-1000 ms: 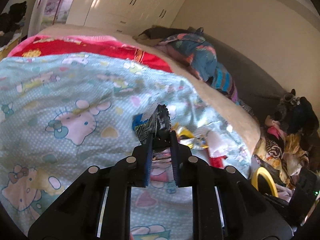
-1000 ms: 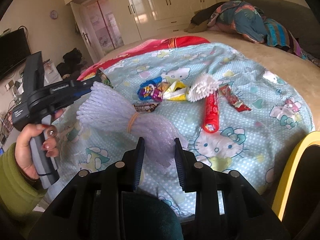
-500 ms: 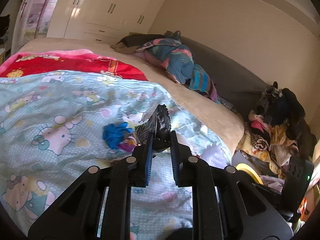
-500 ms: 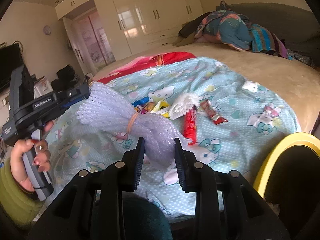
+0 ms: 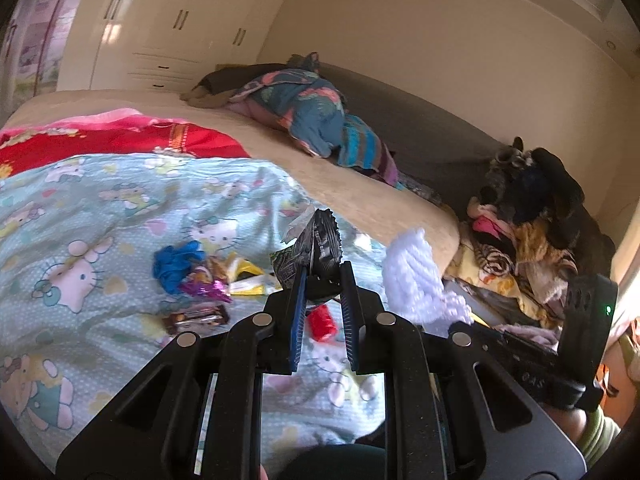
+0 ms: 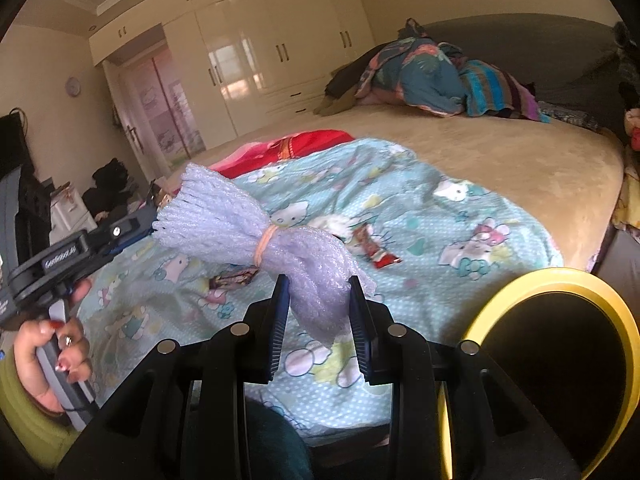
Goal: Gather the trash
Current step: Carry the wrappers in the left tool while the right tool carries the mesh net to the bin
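My left gripper [image 5: 322,277] is shut on a crumpled black and silver wrapper [image 5: 318,246], held above the cartoon-print blanket [image 5: 100,216]. My right gripper [image 6: 318,286] is shut on a bundle of white foam netting [image 6: 248,228] tied with an orange rubber band; the same netting [image 5: 416,276] shows at the right of the left wrist view. On the blanket lie a blue crumpled piece [image 5: 176,264], a purple and yellow wrapper heap [image 5: 224,278], a brown bar wrapper [image 5: 196,318], a red tube [image 5: 322,322] and a red wrapper [image 6: 376,246]. A yellow-rimmed black bin [image 6: 560,360] sits at the bed's near right corner.
A pile of clothes and bedding [image 5: 316,120] lies at the far side of the tan mattress [image 6: 500,152]. More clothes [image 5: 520,216] are heaped beside the bed. Cream wardrobes [image 6: 260,56] line the back wall. A hand [image 6: 52,356] holds the left gripper's handle.
Both grippers rose and pulled back from the blanket, keeping their loads. The left view swung right, bringing the foam netting and the right gripper's handle into view. The yellow bin looms larger at right.
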Action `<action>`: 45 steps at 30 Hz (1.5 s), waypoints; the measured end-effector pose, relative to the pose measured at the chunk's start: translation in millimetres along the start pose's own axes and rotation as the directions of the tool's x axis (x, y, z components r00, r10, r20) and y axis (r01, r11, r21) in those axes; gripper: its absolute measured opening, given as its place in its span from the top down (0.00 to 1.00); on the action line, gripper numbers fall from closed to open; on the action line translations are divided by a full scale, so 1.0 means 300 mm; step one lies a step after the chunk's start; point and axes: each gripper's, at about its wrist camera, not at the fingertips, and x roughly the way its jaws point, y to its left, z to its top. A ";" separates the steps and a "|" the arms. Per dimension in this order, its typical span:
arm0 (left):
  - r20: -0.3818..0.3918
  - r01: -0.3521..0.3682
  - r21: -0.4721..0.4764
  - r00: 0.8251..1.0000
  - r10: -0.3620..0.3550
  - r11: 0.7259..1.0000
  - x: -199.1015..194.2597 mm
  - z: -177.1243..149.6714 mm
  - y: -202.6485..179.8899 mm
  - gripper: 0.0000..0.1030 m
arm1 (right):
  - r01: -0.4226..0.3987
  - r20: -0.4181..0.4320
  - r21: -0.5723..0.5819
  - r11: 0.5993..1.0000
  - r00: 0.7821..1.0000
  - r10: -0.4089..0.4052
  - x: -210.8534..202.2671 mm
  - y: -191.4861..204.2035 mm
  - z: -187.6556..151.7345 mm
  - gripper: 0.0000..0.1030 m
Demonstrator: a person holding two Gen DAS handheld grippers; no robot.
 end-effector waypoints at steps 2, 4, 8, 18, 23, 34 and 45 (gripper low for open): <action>-0.003 0.013 0.013 1.000 -0.013 1.000 0.002 -0.002 -0.019 0.89 | 0.006 0.007 0.009 1.000 1.000 -0.006 -0.014 -0.013 0.002 0.73; -0.007 0.024 0.024 1.000 -0.024 0.999 0.001 -0.006 -0.041 0.89 | 0.017 0.015 0.018 1.000 1.000 -0.017 -0.026 -0.031 0.004 0.73; -0.012 0.042 0.043 0.999 -0.041 0.998 0.004 -0.011 -0.078 0.89 | 0.032 0.026 0.038 0.999 0.999 -0.033 -0.049 -0.064 0.005 0.73; -0.031 0.082 0.090 0.996 -0.080 0.993 0.022 -0.027 -0.154 0.89 | 0.066 0.049 0.081 0.995 0.996 -0.070 -0.100 -0.140 0.005 0.73; -0.039 0.102 0.114 0.994 -0.098 0.988 0.025 -0.042 -0.194 0.89 | 0.084 0.060 0.104 0.991 0.994 -0.091 -0.130 -0.178 0.001 0.73; -0.068 0.145 0.159 0.988 -0.136 0.976 0.048 -0.072 -0.270 0.89 | 0.150 0.070 0.163 0.975 0.984 -0.163 -0.196 -0.285 -0.012 0.73; -0.097 0.191 0.200 0.980 -0.175 0.961 0.063 -0.116 -0.359 0.89 | 0.217 0.056 0.247 0.944 0.970 -0.238 -0.246 -0.414 -0.049 0.73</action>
